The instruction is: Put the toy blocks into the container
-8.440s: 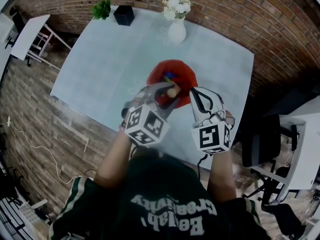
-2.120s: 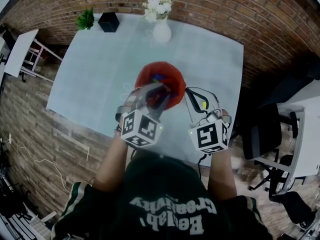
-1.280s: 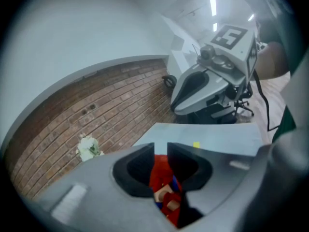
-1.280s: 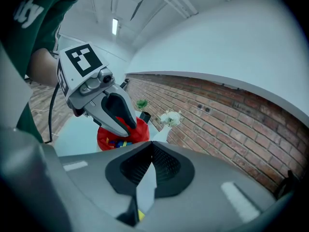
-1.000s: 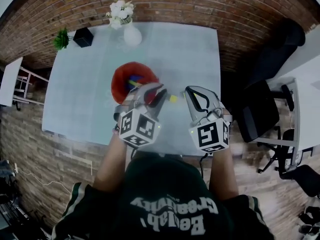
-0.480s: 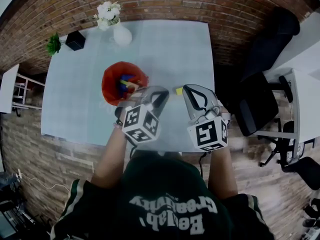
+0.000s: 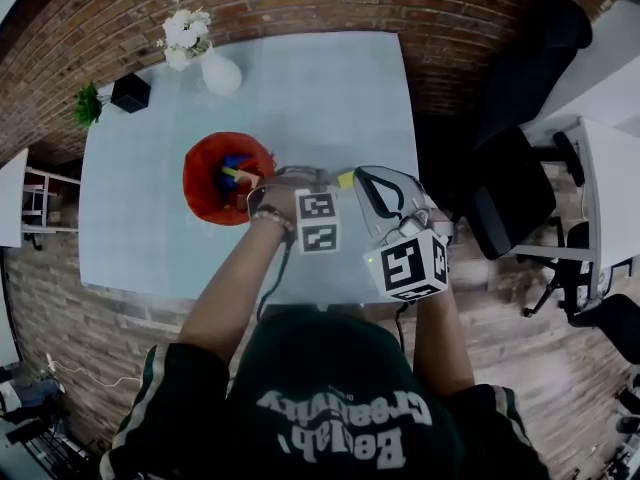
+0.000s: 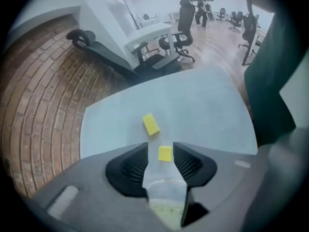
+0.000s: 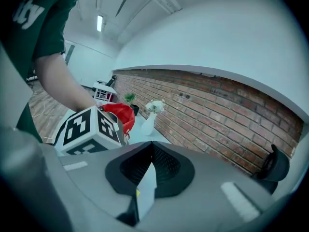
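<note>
Yellow block [image 8: 164,153] lies between the left gripper's [image 8: 161,147] spread jaws, which have just been opening. The right gripper's [image 9: 152,145] jaws are pressed together.

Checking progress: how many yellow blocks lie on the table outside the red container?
2. One block sits between the left hand-held gripper's jaws, which have just been opening; the other lies beyond on the table. More may be hidden.
</note>
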`<action>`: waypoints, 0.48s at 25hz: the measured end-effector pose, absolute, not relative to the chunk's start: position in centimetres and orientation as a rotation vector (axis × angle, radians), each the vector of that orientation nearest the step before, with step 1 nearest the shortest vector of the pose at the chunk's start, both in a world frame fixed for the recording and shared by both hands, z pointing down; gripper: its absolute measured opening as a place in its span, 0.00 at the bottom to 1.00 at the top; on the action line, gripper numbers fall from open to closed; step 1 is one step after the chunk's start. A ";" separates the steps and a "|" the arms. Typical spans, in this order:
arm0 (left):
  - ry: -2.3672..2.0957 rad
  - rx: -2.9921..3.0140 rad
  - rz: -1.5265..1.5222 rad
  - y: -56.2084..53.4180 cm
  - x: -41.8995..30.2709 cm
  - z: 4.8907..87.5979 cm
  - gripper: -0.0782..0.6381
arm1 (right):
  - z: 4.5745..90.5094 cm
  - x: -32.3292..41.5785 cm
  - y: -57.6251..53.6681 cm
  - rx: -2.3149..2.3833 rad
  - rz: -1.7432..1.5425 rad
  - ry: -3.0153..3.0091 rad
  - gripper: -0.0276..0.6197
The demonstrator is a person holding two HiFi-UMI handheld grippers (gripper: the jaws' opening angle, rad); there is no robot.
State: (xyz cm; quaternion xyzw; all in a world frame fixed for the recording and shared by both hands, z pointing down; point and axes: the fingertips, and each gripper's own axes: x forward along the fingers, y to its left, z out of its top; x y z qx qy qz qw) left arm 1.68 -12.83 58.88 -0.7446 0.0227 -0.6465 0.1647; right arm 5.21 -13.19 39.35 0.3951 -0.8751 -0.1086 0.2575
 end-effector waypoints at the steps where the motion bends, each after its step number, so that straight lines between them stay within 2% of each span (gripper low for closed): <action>1: 0.032 -2.074 -1.899 -13.0 1.4 59.7 0.35 | 39.5 5.4 -13.3 1.073 -0.290 -2.373 0.05; 6: -0.084 -1.878 -2.128 -13.5 0.0 63.0 0.37 | 40.0 6.0 -14.1 1.080 -0.270 -2.370 0.05; 12: -0.168 -1.741 -2.236 -14.1 -0.8 66.0 0.39 | 40.4 6.1 -14.9 1.083 -0.258 -2.368 0.05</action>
